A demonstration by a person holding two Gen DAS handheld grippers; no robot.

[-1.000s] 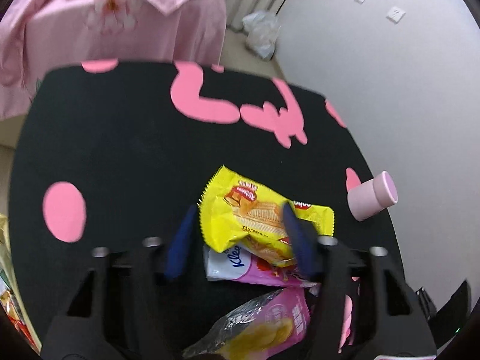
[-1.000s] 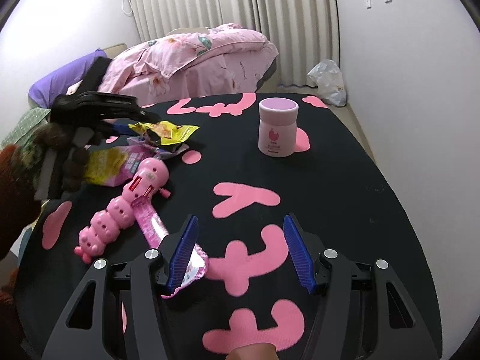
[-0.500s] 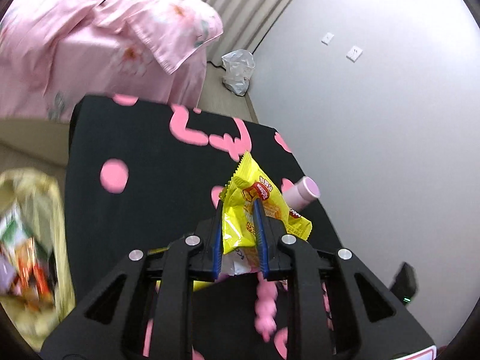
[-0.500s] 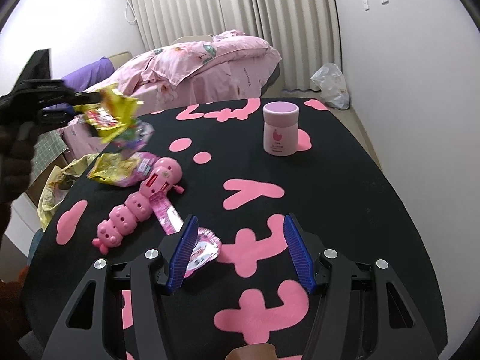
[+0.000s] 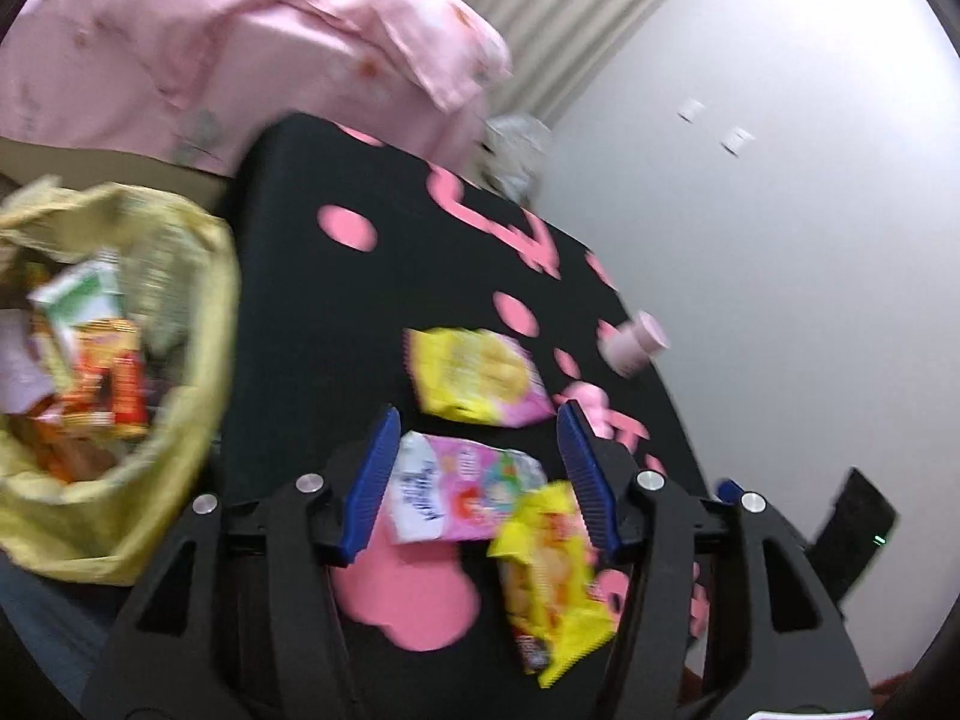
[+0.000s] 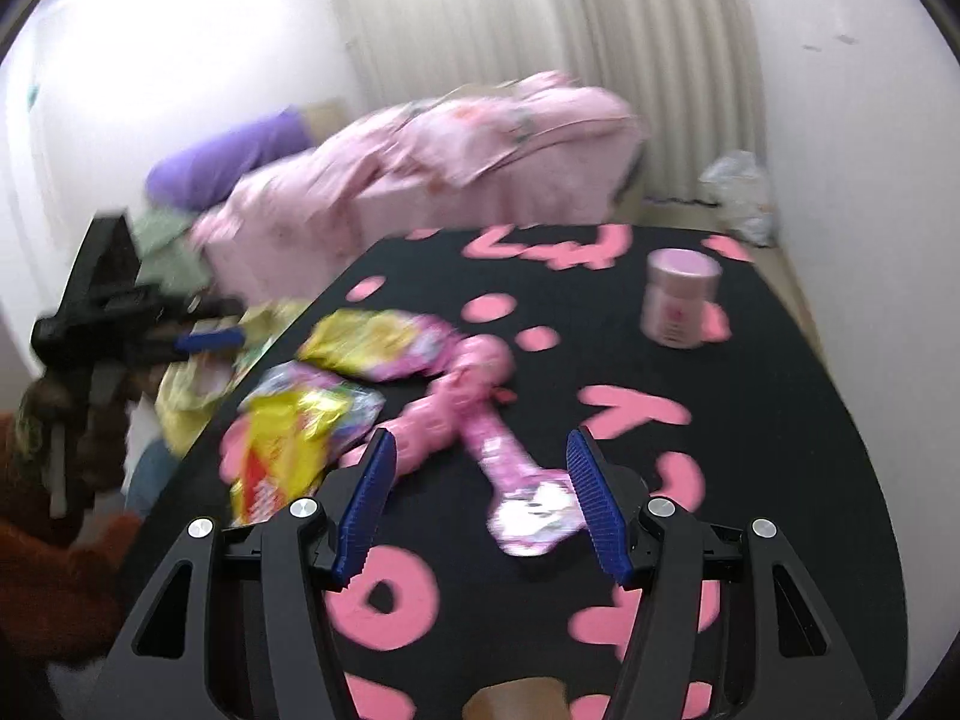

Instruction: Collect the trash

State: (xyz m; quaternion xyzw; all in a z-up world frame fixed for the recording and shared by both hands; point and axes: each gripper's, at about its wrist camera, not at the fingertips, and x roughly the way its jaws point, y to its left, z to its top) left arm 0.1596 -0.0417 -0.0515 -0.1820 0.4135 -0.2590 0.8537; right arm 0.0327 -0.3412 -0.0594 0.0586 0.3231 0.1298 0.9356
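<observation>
My left gripper [image 5: 483,483] is open and empty above the black table's left edge. A yellow snack wrapper [image 5: 549,576] lies loose on the table below its right finger, also in the right wrist view [image 6: 282,444]. A pink-and-white tissue packet [image 5: 462,489] lies between the fingers. A yellow-and-pink bag [image 5: 480,375] lies beyond. The yellow trash bag [image 5: 150,360] hangs open left of the table. My right gripper [image 6: 480,498] is open, over a pink-white wrapper [image 6: 528,504].
A pink caterpillar toy [image 6: 456,402] lies mid-table. A pink jar [image 6: 681,300] stands at the far right. The table [image 6: 780,480] is black with pink shapes. A pink-covered bed [image 6: 420,162] is behind. The left gripper shows at the left of the right wrist view [image 6: 210,339].
My left gripper opened and the yellow wrapper and tissue packet dropped onto the table near the edge. The left gripper swung toward the trash bag. My right gripper moved over the pink-white wrapper.
</observation>
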